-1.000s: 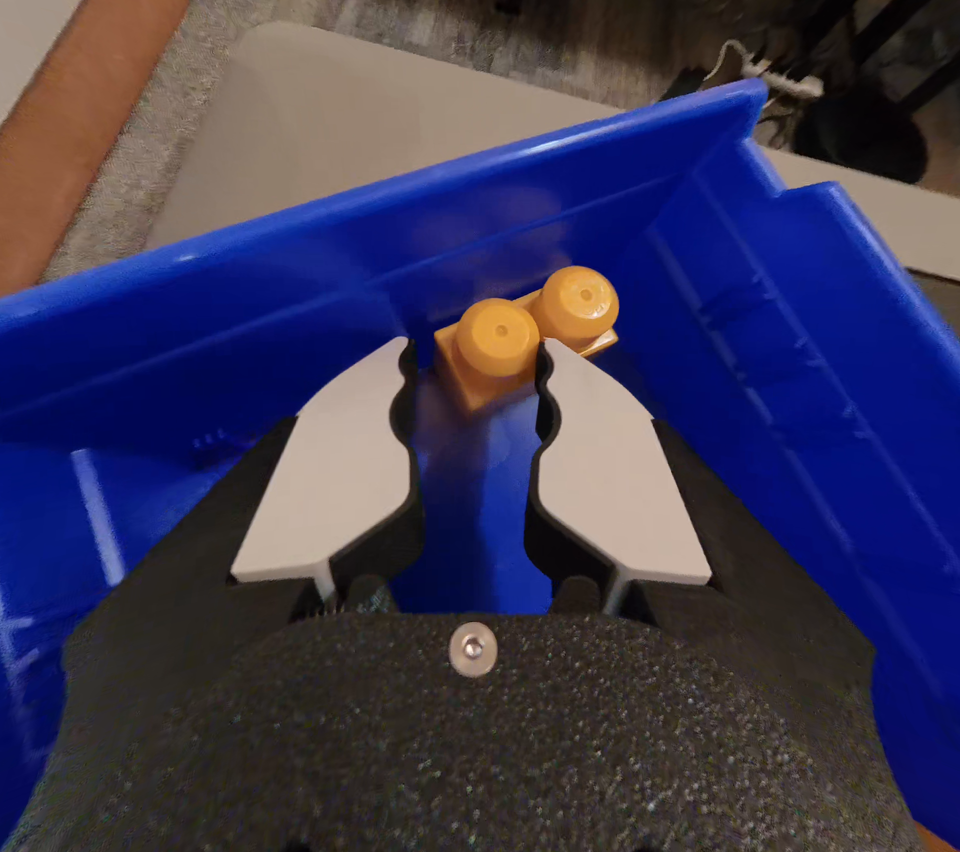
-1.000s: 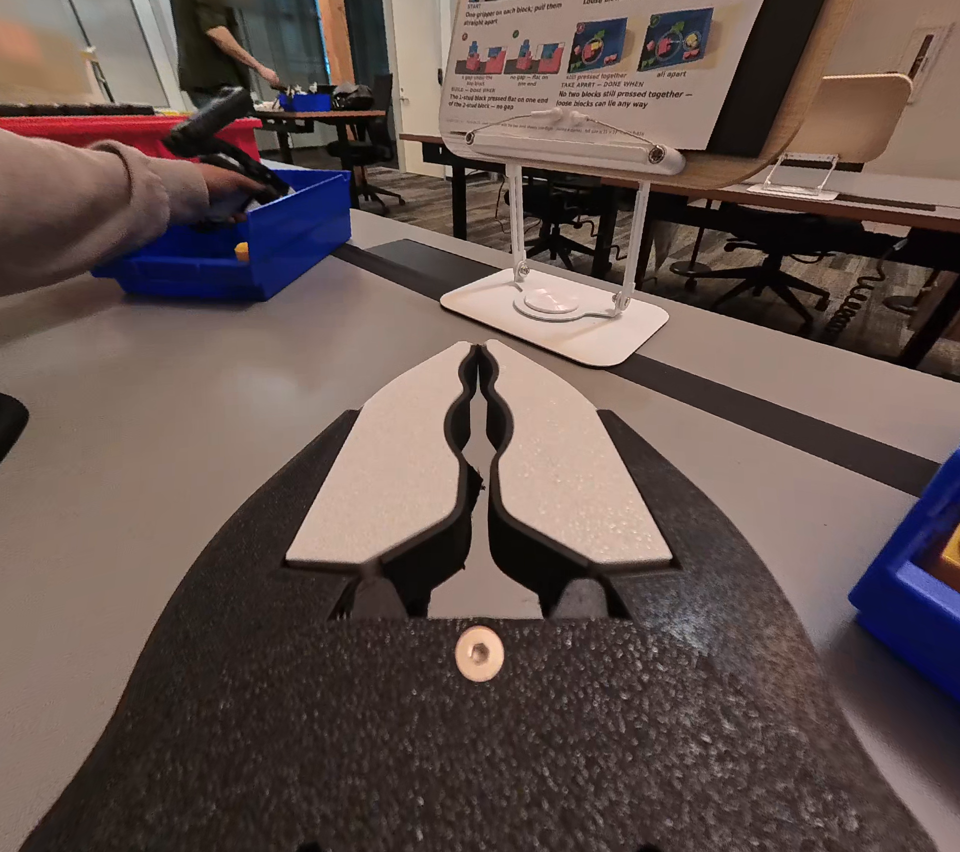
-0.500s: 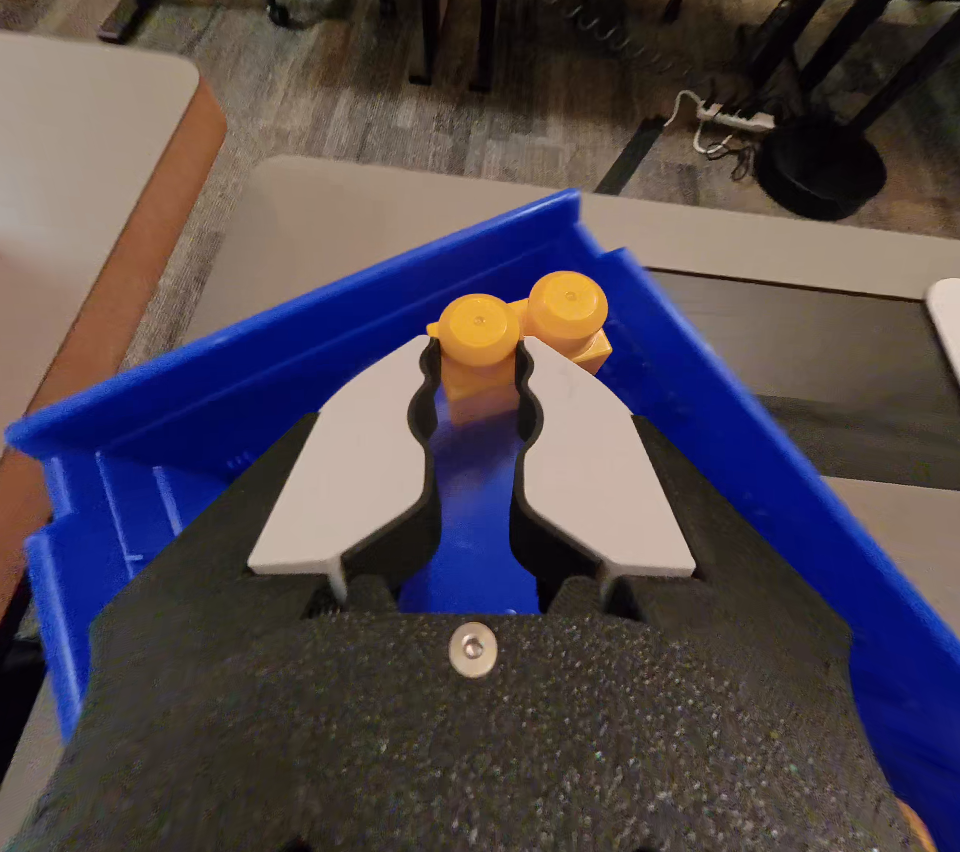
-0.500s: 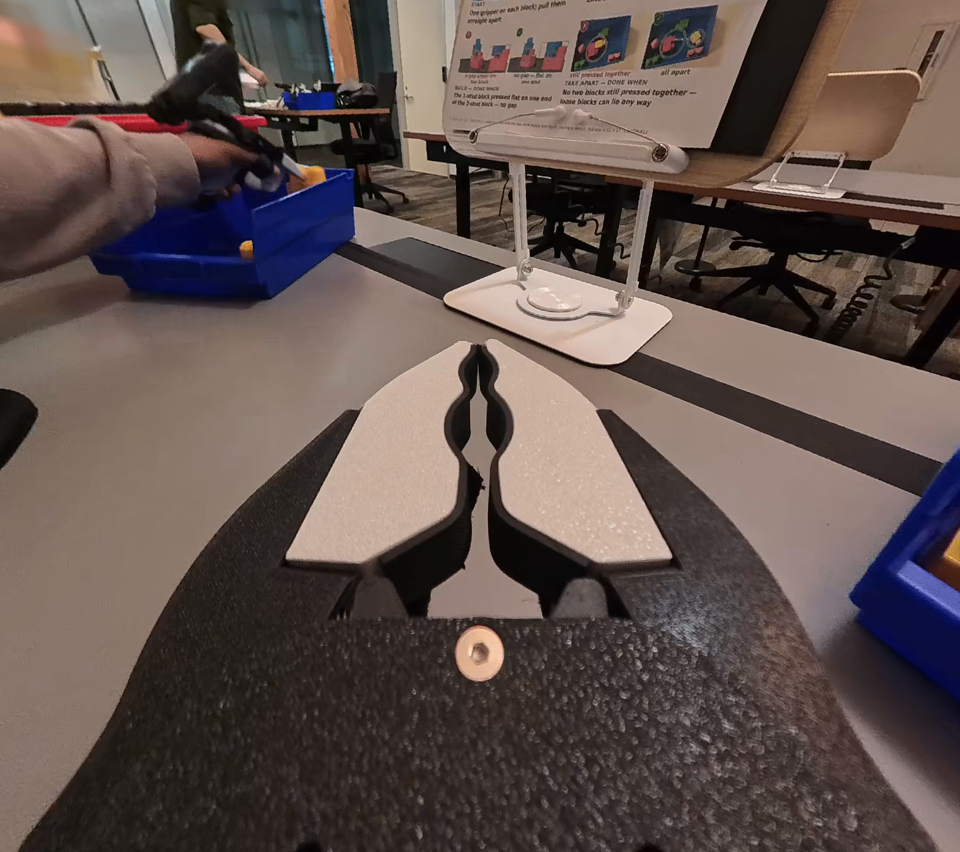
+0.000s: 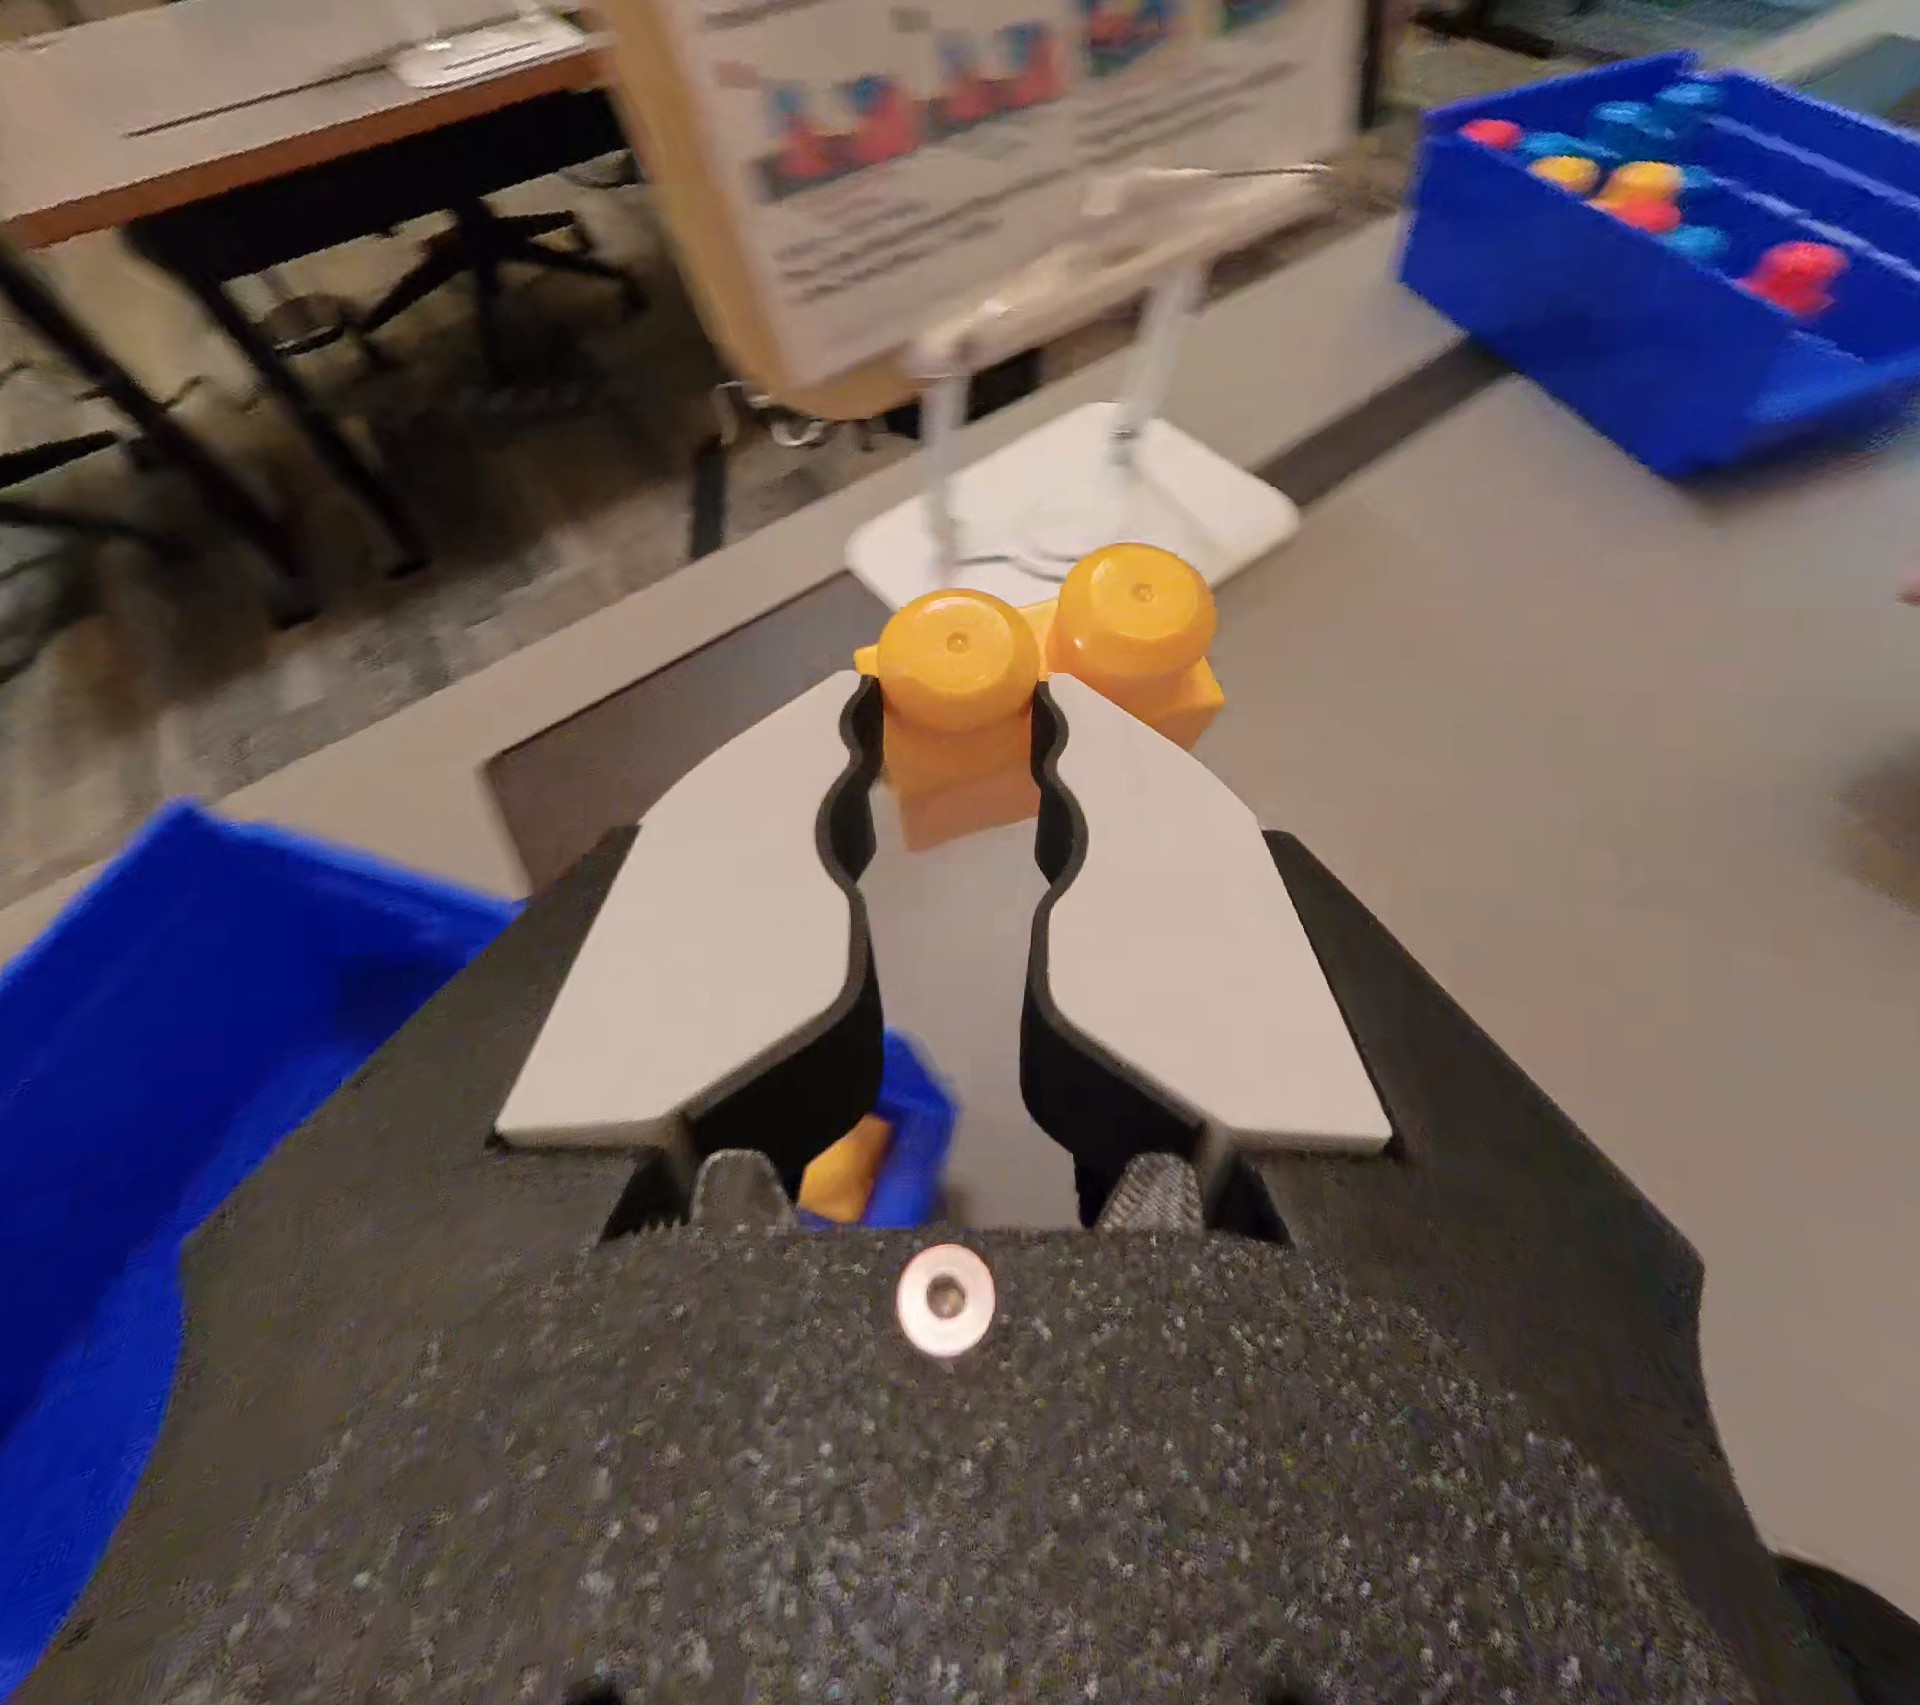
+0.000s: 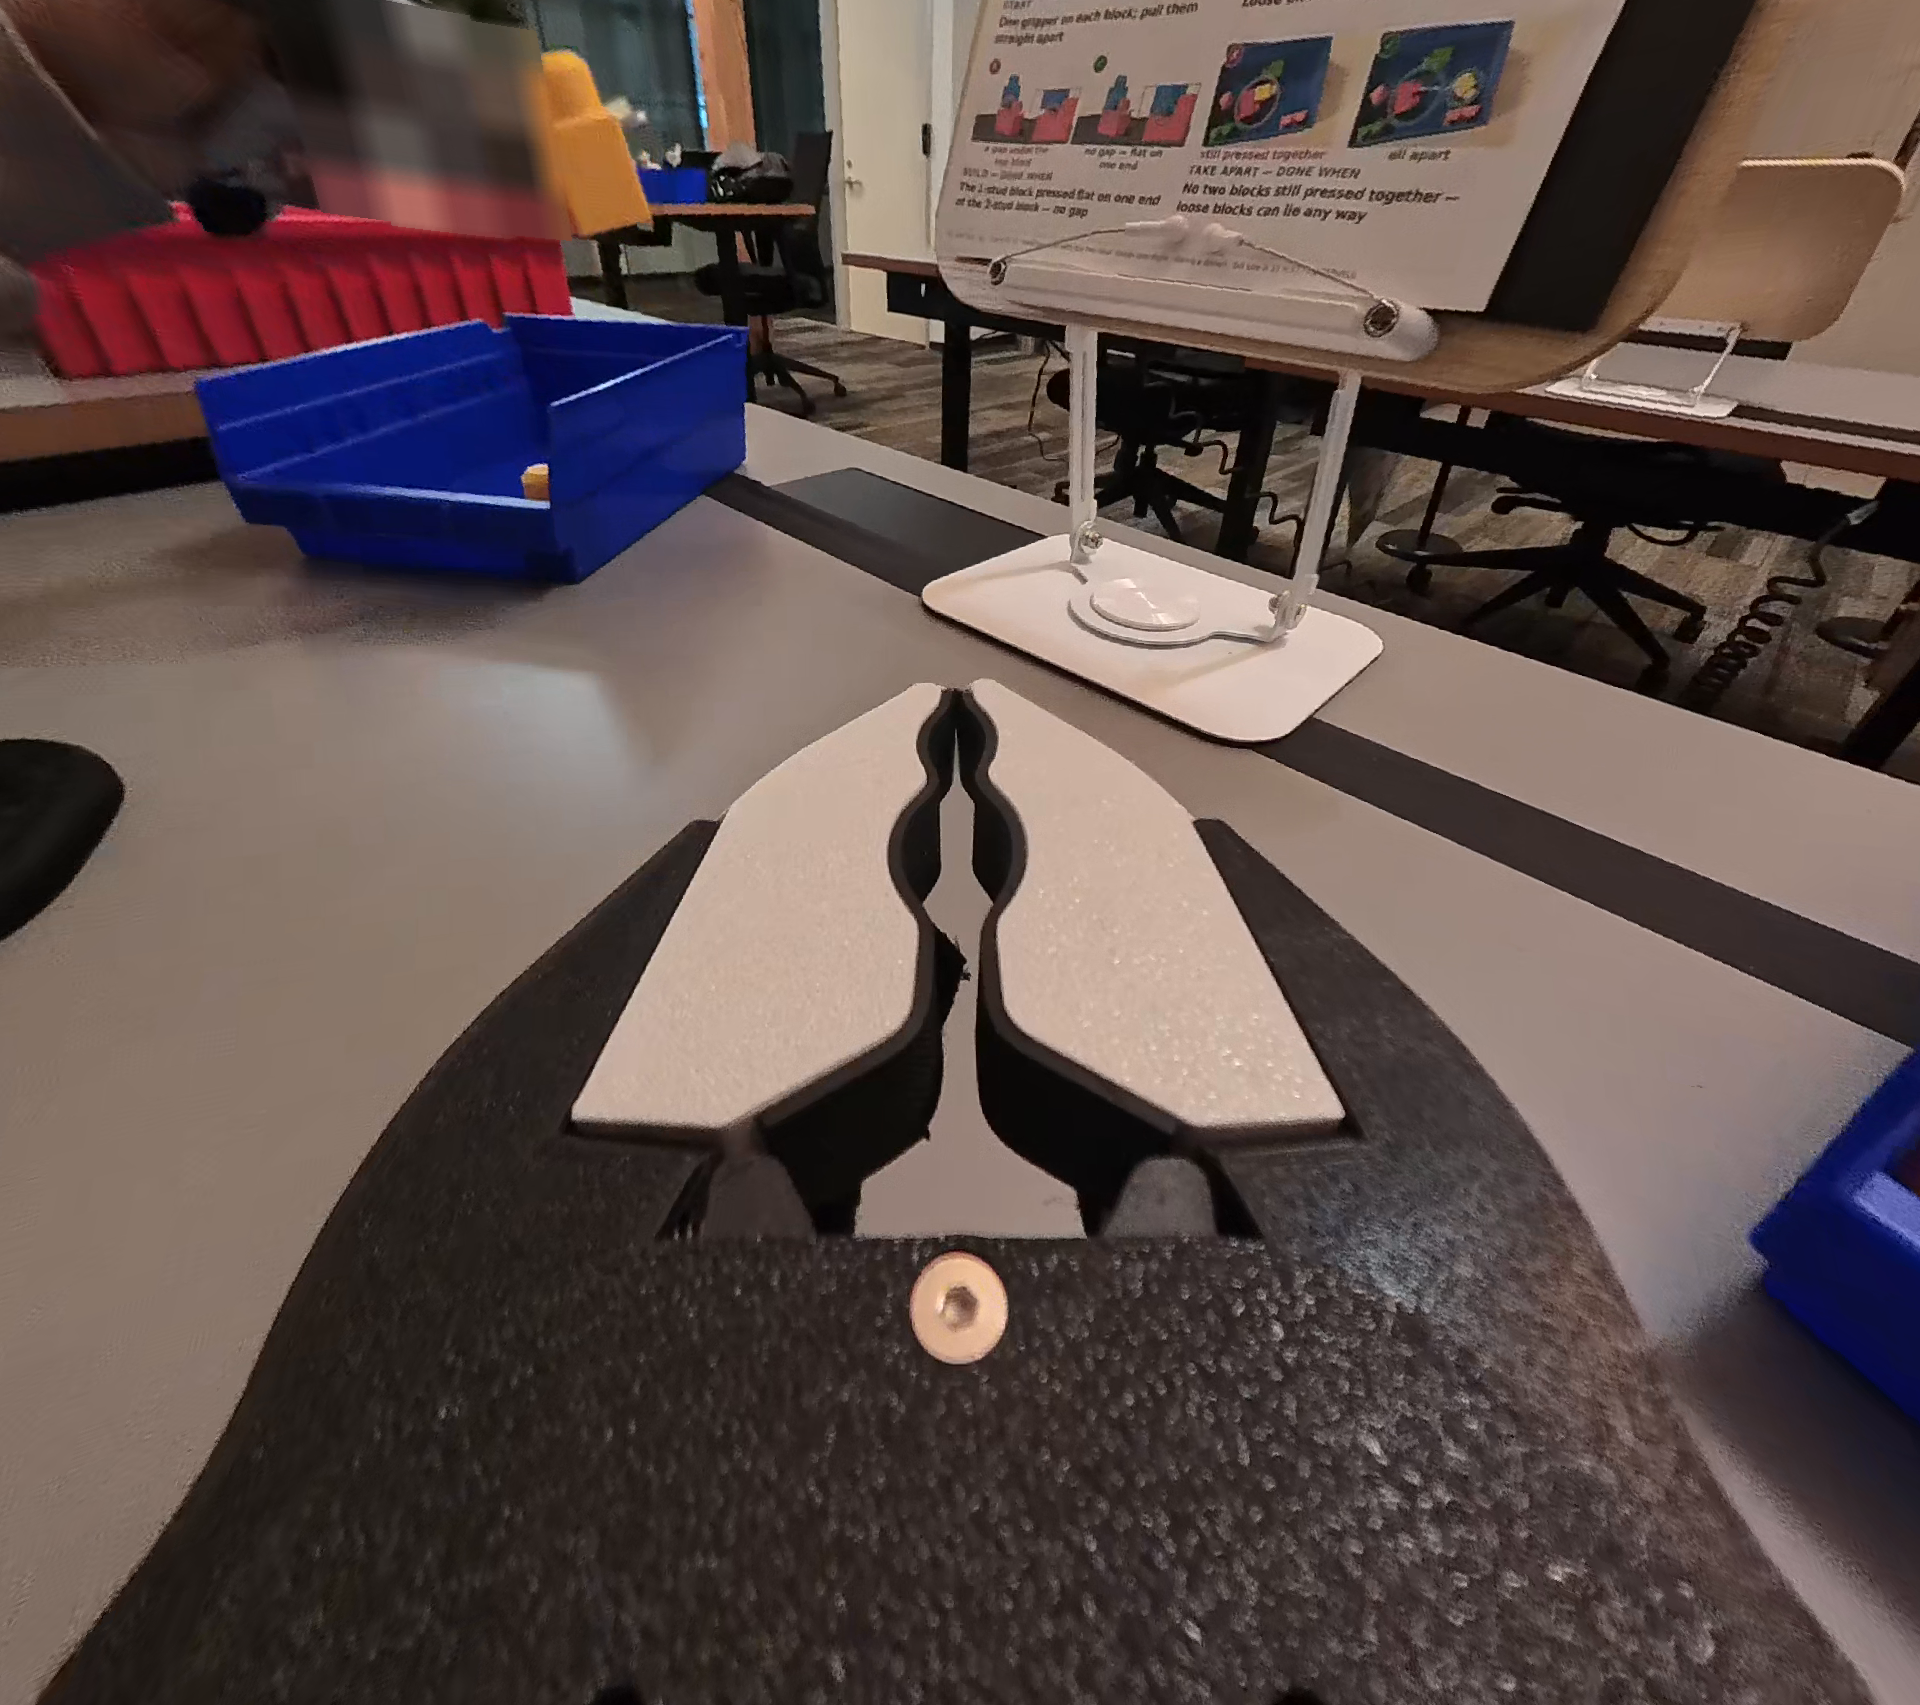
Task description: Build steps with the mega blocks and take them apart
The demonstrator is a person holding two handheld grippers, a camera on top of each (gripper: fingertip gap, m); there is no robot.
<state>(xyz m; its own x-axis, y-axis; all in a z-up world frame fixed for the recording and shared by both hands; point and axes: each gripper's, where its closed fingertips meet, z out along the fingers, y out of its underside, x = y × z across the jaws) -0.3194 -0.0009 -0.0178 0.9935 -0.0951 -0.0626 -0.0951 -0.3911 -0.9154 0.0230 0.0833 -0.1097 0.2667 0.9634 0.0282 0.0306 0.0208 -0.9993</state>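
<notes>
Left gripper [image 5: 951, 710] pinches yellow 2-stud block [image 5: 971, 720] by one stud, other stud free at 1 o'clock for mating, prob. Right gripper [image 6: 958, 699] idles, pinched together w/ nothing between, over table [image 6: 416, 772].

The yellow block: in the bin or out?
Out. The left hand-held gripper holds the yellow block above the table, past the blue bin.

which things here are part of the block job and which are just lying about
Part of the job:
- orange two-stud block, held in the left gripper
- near blue bin
- far blue bin of blocks
- right gripper, jaws closed, empty

Lying about:
- instruction board on white stand
- red bin
</notes>
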